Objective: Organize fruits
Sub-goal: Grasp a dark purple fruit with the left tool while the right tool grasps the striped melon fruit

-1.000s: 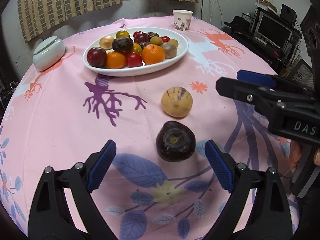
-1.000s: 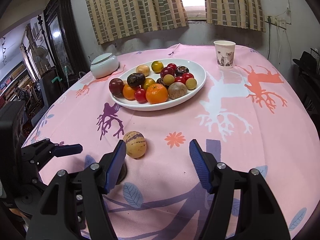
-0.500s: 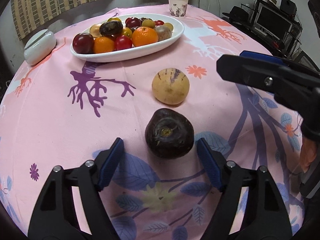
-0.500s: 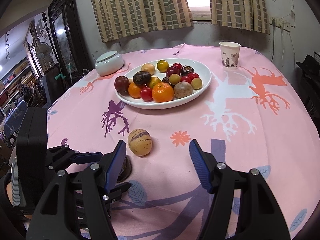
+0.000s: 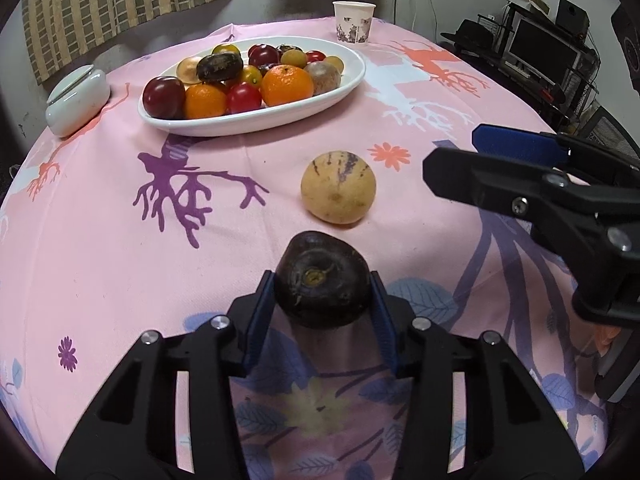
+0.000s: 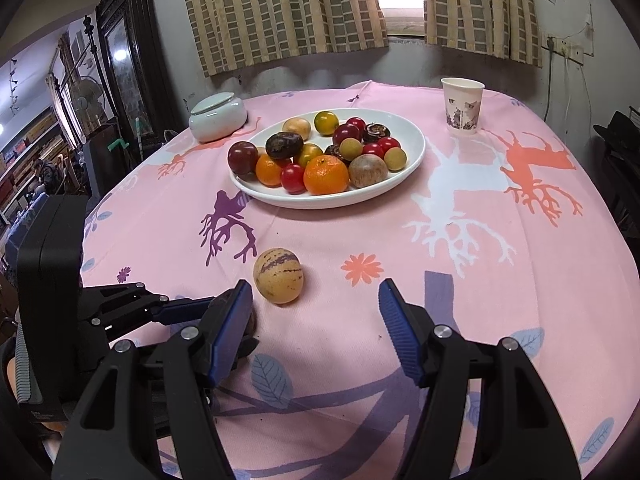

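Blue-padded fingers [image 5: 260, 312] of the left gripper [image 5: 322, 304] are closing onto the dark fruit [image 5: 322, 284], flanked loosely a second ago; right gripper [image 6: 316, 324] stays half open, empty, above the bench [image 6: 480, 280].

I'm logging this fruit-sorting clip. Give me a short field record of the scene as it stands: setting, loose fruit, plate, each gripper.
setting: round table with pink patterned tablecloth
loose fruit: dark purple-black round fruit; tan round fruit with purple streaks, apart from it
plate: white oval plate piled with mixed fruit
left gripper: jaws closing, pads against the dark fruit's sides
right gripper: open, nothing between its jaws
other items: white paper cup; white lidded ceramic jar
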Available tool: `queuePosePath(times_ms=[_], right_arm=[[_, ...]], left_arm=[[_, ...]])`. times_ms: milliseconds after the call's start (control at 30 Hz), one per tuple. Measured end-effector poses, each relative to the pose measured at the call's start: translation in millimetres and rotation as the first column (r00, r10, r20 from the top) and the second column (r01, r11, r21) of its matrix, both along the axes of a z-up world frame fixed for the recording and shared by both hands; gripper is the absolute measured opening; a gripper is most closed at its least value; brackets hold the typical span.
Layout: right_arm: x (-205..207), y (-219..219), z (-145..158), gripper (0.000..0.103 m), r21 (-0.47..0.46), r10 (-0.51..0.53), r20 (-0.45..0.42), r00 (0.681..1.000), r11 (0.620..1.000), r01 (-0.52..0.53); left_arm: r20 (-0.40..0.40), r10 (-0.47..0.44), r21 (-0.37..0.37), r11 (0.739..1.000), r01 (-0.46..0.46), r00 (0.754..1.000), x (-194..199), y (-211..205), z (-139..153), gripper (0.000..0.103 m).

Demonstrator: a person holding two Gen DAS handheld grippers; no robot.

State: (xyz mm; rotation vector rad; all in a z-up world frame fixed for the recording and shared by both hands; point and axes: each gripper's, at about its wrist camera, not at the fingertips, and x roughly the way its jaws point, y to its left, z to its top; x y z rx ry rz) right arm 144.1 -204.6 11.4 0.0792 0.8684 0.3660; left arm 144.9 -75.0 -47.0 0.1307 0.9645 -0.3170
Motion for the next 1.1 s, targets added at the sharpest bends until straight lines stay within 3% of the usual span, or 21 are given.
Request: queuePosePath(times_ms=[233, 400, 867, 1100], right_arm=[[0.8, 2.6, -4.2, 0.066, -0.018, 0.007, -0.008, 1.0, 1.0, -0.007], [0.7, 9.2, -10.9, 0.066, -0.034, 0.026, -0.021, 0.999, 0.999, -0.027], [12.1, 57.3, -29.2, 0.066, -0.204, 0.075, -0.067, 0.995, 0.975, -0.087], [33.1, 74.3, -30.2, 0.066, -0.229, 0.054, -0.078, 0.995, 0.971, -0.071]], left_arm=[[-0.02, 0.014, -0.016, 1.0, -0.014, 1.0, -7.7, 9.7, 5.6, 0.047], [0.034, 0.016, 0.003, 1.0, -0.016, 0.999, -25.5, 26.7, 17.5, 0.047], [0.042, 0.053, -0.089, 0.995, -0.049, 0.998, -28.0, 66.3, 16.9, 0.047], [0.024, 0.042, -0.107, 0.993, -0.039, 0.999, -26.4, 68.7, 14.3, 0.047]])
